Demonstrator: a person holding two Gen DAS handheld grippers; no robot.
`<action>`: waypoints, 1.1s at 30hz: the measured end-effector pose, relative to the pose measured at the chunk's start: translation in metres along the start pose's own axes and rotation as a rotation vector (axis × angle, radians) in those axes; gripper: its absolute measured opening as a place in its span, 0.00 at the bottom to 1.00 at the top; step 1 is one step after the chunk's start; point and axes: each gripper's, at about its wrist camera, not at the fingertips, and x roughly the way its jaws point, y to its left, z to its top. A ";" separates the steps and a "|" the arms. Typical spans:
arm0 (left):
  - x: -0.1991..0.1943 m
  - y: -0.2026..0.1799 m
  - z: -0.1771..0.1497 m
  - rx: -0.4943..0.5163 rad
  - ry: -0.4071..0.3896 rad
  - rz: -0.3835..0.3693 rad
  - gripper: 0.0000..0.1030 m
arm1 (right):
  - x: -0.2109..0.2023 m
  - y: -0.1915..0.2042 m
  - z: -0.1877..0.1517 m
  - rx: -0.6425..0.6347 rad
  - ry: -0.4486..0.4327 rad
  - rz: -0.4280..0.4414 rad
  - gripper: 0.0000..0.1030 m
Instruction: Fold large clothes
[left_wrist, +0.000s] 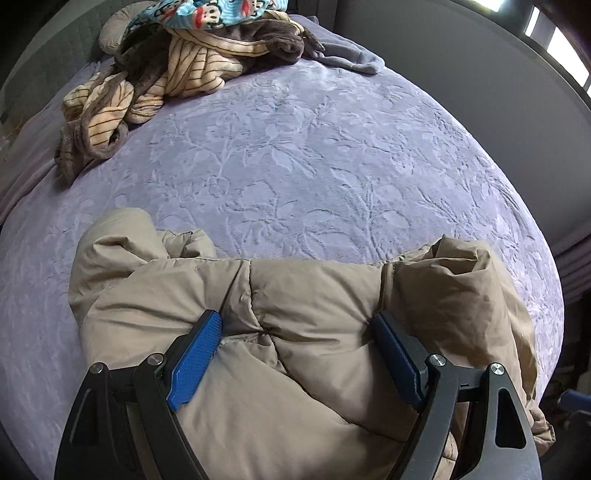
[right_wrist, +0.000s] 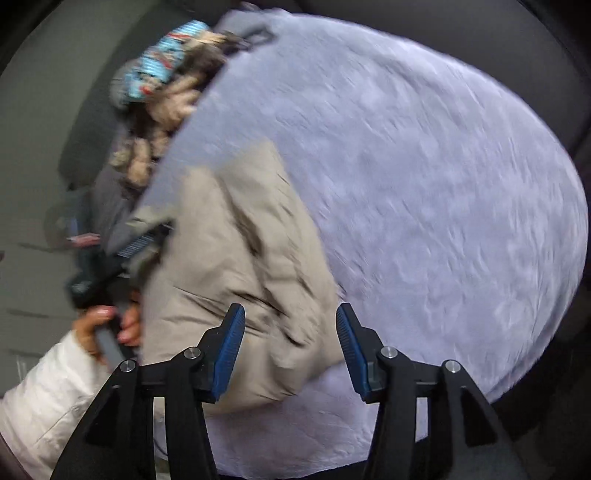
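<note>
The left tongs (left_wrist: 295, 334) stand wide over the beige padded coat (left_wrist: 295, 295), probably to press it, while the right tongs (right_wrist: 290, 325) hang released at its five o'clock edge.

Tan jacket (left_wrist: 295, 332); lilac floral-embossed bedspread (left_wrist: 332, 166).

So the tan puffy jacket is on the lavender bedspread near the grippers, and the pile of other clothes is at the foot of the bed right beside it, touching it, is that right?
Not quite. The tan puffy jacket does lie on the lavender bedspread near the grippers, but the pile of other clothes sits at the far end of the bed, apart from the jacket with bare bedspread between them. The left wrist view shows this.
</note>
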 end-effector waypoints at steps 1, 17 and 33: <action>-0.001 0.000 0.000 -0.002 0.001 0.005 0.82 | 0.003 0.006 0.004 -0.021 0.010 0.013 0.54; -0.095 0.054 -0.059 -0.195 0.007 0.131 0.99 | 0.091 0.012 -0.014 -0.213 0.297 -0.084 0.53; -0.107 0.078 -0.135 -0.335 0.090 0.085 0.99 | 0.111 0.035 -0.019 -0.244 0.302 -0.157 0.53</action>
